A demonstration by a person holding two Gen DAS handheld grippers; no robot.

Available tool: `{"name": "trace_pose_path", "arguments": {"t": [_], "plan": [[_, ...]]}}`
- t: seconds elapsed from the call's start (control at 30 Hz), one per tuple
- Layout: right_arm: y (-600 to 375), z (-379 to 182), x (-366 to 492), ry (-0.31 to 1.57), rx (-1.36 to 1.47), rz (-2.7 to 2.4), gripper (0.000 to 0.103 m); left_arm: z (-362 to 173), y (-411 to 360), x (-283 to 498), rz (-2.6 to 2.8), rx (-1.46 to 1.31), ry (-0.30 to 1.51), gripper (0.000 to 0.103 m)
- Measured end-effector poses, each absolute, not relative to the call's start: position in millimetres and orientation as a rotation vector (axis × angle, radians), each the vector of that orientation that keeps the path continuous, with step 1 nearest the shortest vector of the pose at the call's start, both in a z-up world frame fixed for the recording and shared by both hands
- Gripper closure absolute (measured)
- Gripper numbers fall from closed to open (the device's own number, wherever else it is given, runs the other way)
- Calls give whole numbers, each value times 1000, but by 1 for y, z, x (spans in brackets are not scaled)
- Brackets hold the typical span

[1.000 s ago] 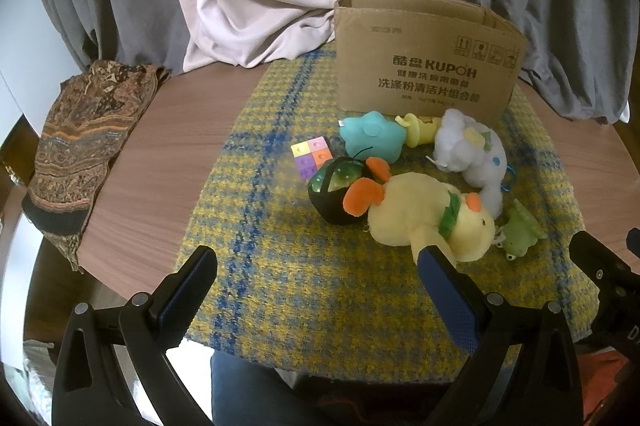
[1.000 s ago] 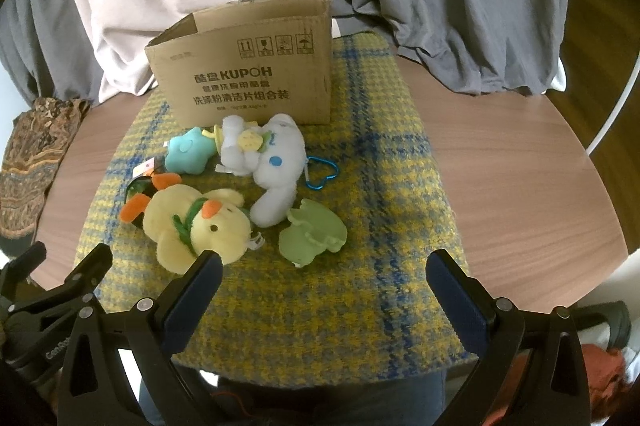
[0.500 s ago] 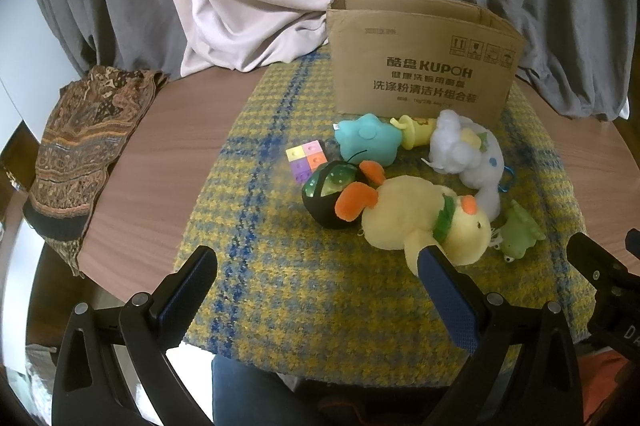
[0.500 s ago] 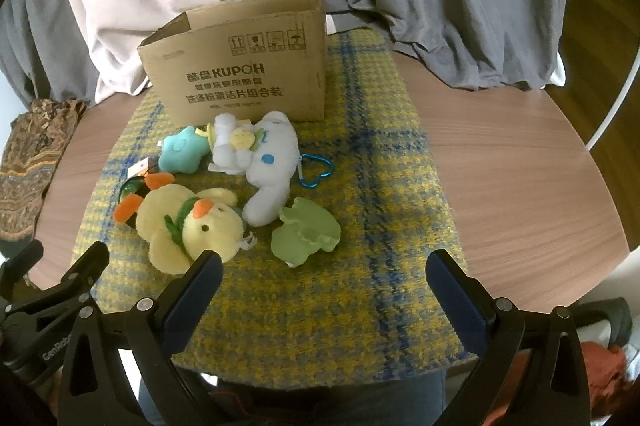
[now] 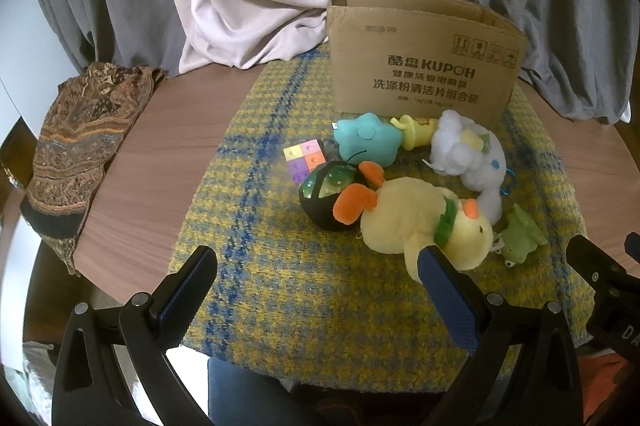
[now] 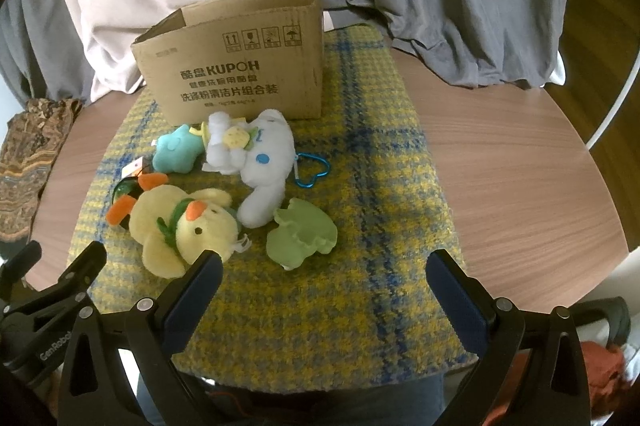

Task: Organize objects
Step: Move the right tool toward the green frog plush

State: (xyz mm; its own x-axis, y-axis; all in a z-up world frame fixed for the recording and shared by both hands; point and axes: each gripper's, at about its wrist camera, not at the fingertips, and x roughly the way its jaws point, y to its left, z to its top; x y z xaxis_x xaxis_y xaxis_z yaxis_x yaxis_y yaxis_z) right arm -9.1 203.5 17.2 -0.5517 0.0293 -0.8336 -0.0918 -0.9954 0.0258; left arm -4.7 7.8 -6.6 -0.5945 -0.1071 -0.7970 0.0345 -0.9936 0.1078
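The round table point(image 6: 520, 166) has a smooth wood-grain top with a soft sheen. On it lies a coarse, nubby woven mat in yellow and blue check point(image 5: 280, 286). The brown box point(image 5: 424, 70) is matt corrugated cardboard with printed lettering. The yellow duck toy point(image 6: 180, 226) and white puppy toy point(image 6: 264, 158) are fuzzy plush cloth. At nine o'clock, a patterned brown fabric point(image 5: 80, 142) drapes over the table edge. Both grippers' fingers point(image 6: 192, 302) are matt black plastic with blue pads.
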Motion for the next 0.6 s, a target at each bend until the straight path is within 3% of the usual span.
{"name": "trace_pose_path", "arguments": {"t": [0.6], "plan": [[208,15,-11,99,-1447,2688,1,-10,12,-5,-2755,1374,-114,1]]}}
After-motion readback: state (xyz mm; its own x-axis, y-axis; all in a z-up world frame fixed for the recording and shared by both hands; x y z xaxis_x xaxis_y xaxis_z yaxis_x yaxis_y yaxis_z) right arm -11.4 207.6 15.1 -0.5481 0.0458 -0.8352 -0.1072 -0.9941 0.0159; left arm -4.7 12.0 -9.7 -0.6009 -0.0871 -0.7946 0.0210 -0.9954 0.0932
